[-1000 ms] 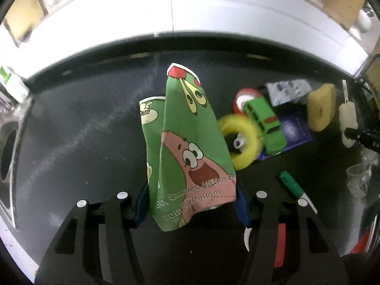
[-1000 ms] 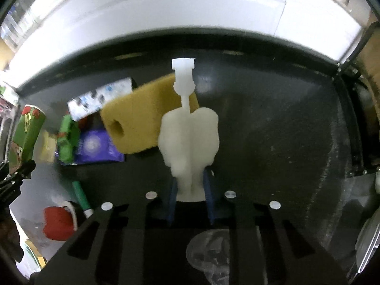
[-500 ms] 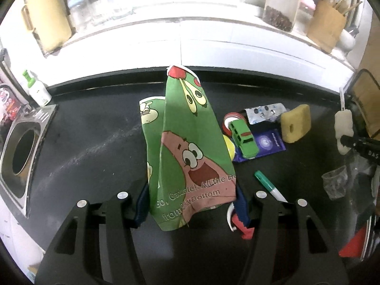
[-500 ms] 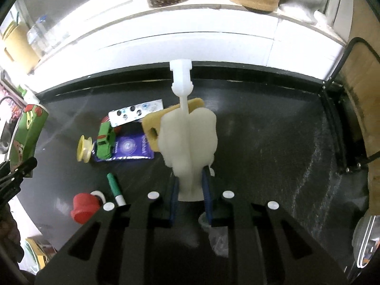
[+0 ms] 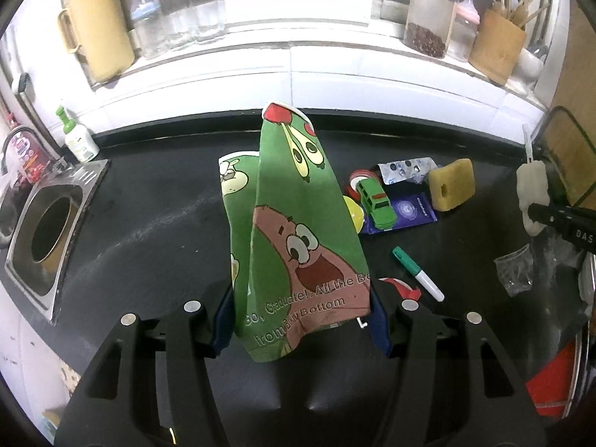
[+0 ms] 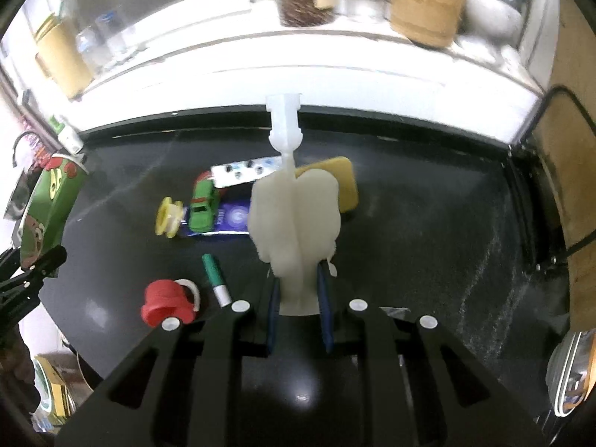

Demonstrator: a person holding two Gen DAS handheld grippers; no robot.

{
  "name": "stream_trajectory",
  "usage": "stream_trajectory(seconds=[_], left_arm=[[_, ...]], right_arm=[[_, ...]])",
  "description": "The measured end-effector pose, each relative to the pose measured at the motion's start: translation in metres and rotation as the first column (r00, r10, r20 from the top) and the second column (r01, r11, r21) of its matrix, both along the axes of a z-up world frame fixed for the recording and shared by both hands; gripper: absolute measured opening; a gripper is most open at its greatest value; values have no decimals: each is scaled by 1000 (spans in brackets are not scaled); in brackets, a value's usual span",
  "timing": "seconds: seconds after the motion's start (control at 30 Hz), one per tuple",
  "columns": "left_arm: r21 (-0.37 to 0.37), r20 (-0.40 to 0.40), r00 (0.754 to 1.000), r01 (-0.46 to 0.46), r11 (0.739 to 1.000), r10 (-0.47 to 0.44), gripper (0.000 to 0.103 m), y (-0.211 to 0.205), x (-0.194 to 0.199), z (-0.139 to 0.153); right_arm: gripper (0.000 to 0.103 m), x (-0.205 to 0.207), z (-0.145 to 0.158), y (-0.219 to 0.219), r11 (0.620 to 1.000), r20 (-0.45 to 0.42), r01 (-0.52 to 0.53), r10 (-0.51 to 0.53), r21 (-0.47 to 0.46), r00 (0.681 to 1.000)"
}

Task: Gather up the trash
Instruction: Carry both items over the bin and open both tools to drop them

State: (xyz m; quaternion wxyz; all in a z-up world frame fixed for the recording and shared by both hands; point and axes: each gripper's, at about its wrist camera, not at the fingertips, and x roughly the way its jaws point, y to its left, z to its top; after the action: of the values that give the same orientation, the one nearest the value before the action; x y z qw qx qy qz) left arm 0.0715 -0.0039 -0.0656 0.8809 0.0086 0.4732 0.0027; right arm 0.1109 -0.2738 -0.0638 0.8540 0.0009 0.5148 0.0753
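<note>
Crushed cartoon paper cup [image 5: 298, 231] sits clamped in the left jaws, white sponge brush [image 6: 294, 223] in the tightly closed right jaws; blister pack [image 5: 406, 169], wrapper [image 5: 409, 214] remain mid-frame on the desk [image 5: 149, 223].

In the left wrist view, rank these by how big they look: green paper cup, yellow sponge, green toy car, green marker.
1. green paper cup, though nearness inflates it
2. yellow sponge
3. green toy car and green marker, too alike to rank

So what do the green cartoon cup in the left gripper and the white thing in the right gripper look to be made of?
Green cartoon cup: likely coated paper with a printed, slightly glossy skin; it is squashed flat with sharp folds in the left gripper.
White thing: probably matte foam or sponge lobes on a translucent plastic stem, pinched in the right gripper; not certain.
</note>
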Motion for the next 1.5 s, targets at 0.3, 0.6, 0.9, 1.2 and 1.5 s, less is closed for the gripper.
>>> stream_trajectory(seconds=[0.3, 0.6, 0.9, 1.2, 1.5], left_arm=[[6, 40, 989, -145, 989, 145, 57, 58, -57, 19], [31, 36, 892, -451, 892, 450, 57, 164, -166, 14], [-3, -36, 685, -728, 685, 728, 57, 253, -291, -32], [-66, -124, 509, -861, 504, 852, 57, 328, -383, -117], [-117, -180, 462, -887, 448, 868, 57, 380, -400, -198]], right_arm=[[19, -15, 20, 111, 969, 25, -247, 247, 28, 969], [19, -61, 18, 286, 798, 18, -598, 598, 83, 801], [19, -165, -14, 465, 469, -41, -867, 882, 169, 469], [19, -251, -90, 593, 269, -164, -932, 958, 242, 234], [21, -274, -176, 673, 252, -310, -940, 935, 230, 175]])
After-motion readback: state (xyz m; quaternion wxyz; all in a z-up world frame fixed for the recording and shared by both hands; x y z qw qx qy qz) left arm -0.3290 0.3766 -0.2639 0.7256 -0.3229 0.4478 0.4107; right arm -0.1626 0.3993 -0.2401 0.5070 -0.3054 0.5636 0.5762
